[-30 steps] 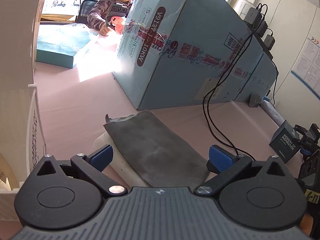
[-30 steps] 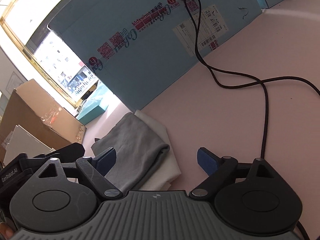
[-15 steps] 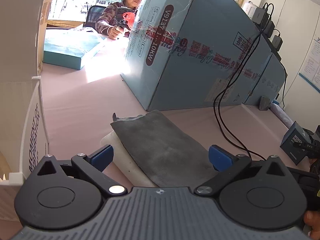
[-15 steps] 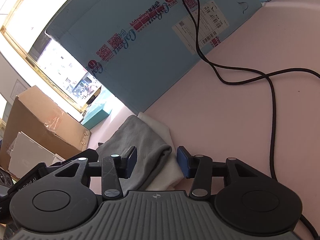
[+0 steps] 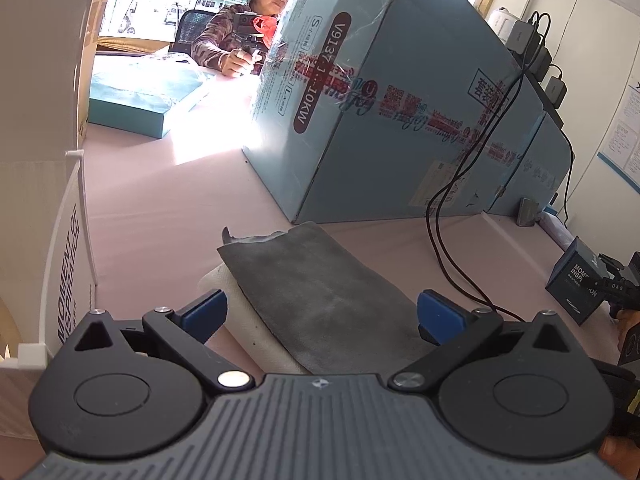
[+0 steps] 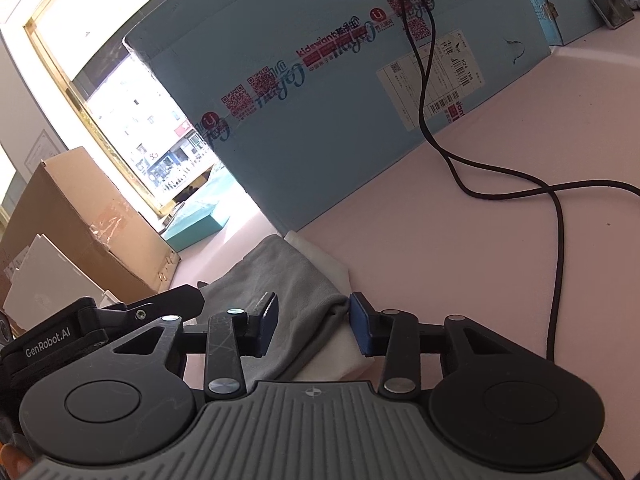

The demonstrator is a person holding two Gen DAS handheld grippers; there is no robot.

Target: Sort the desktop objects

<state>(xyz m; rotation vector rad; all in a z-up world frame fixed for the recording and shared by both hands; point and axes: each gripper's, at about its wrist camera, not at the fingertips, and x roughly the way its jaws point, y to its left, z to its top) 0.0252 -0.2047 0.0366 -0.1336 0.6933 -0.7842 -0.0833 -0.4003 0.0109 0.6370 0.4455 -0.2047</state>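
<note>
Left gripper (image 5: 322, 316) low over a pink desk (image 5: 160, 208), blue pads (image 5: 206, 312) wide apart, nothing between them held. Just ahead of it, a grey cloth (image 5: 320, 292) lying flat on a white cloth (image 5: 240, 312), both on the desk near the foot of a big blue box (image 5: 400, 120). Far edge of the grey cloth torn and a little curled up.

Right gripper (image 6: 312, 326) at the near corner of the same pile, fingers (image 6: 268, 322) partly closed, one on each side of the folded edge of the grey cloth (image 6: 288, 288). Right pad touching or nearly touching the fold; cannot tell whether the cloth is really pinched. White cloth (image 6: 332, 268) showing beside and under the grey one.

Black cable (image 6: 556, 240) hanging down the front of the box (image 6: 320, 120) and looping on the desk (image 6: 460, 240) to the right, apart from the cloths. Small dark box (image 5: 576, 288) with white letters at the right side of the left view. White holder (image 5: 68, 264) with printed words at the far left. Flat teal box (image 5: 148, 92) further back, and a person (image 5: 240, 32) sitting behind it. Brown carton (image 6: 72, 232) at the left in the right view.
</note>
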